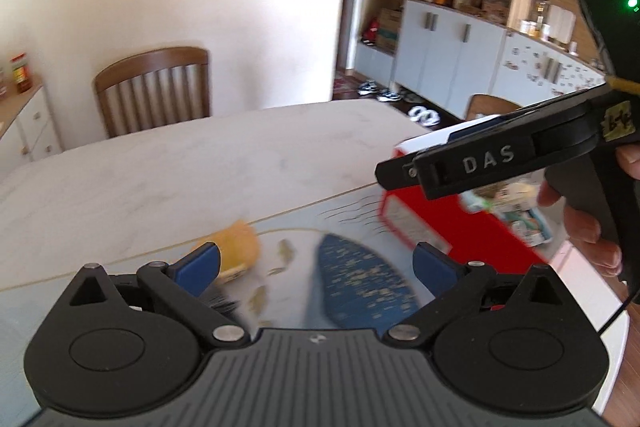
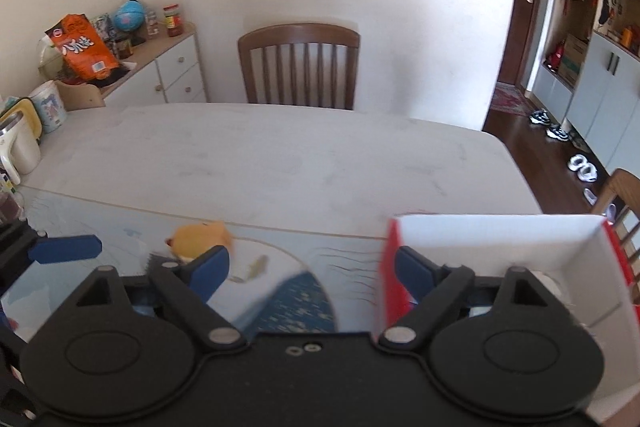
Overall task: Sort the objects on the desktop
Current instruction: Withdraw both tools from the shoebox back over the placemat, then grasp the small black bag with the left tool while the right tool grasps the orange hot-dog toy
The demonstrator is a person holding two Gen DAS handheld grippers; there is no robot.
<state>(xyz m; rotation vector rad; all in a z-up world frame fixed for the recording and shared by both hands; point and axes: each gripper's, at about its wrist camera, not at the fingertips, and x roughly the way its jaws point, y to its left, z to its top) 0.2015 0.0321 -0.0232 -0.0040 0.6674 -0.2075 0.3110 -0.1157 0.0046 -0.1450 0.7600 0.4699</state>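
Note:
A small orange plush toy point(image 1: 236, 247) lies on the blue patterned mat point(image 1: 360, 279), just past my left gripper's left fingertip; it also shows in the right wrist view point(image 2: 200, 239). My left gripper point(image 1: 316, 267) is open and empty above the mat. A red box with a white inside point(image 2: 504, 251) stands on the right; several small packets lie in it point(image 1: 516, 211). My right gripper point(image 2: 312, 269) is open and empty, its right finger over the box's left wall. It shows from the side in the left wrist view point(image 1: 460, 167).
The white table point(image 2: 280, 155) stretches ahead, with a wooden chair point(image 2: 298, 67) behind it. A sideboard point(image 2: 160, 67) with snack bags, jars and a globe stands at the left. A kettle point(image 2: 16, 143) and cups stand at the table's left edge. Cabinets point(image 1: 452, 51) stand at the right.

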